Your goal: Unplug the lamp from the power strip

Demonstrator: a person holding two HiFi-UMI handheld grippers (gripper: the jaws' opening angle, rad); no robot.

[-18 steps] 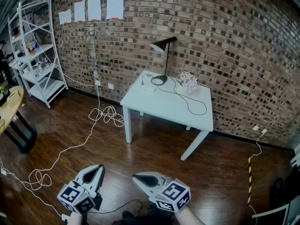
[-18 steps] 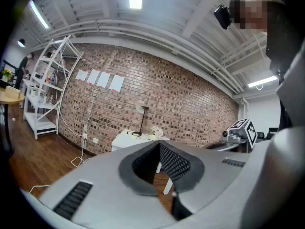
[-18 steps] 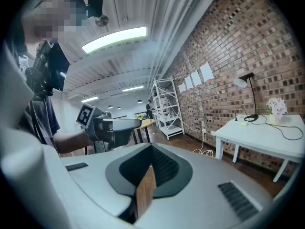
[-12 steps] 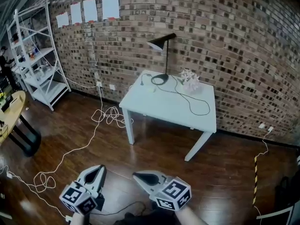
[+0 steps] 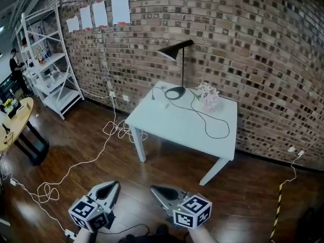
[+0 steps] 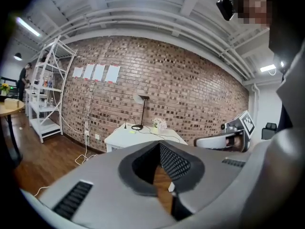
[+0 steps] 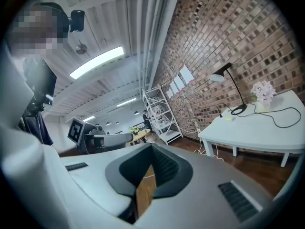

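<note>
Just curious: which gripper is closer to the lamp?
Right. The right gripper is almost straight in front of the lamp, though far off; the left gripper lies further left.

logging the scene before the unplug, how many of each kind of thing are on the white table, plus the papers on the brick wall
lamp: 1
black cord: 1
flower ornament: 1
small pale item: 1
sheets of paper on the wall: 4
total: 8
</note>
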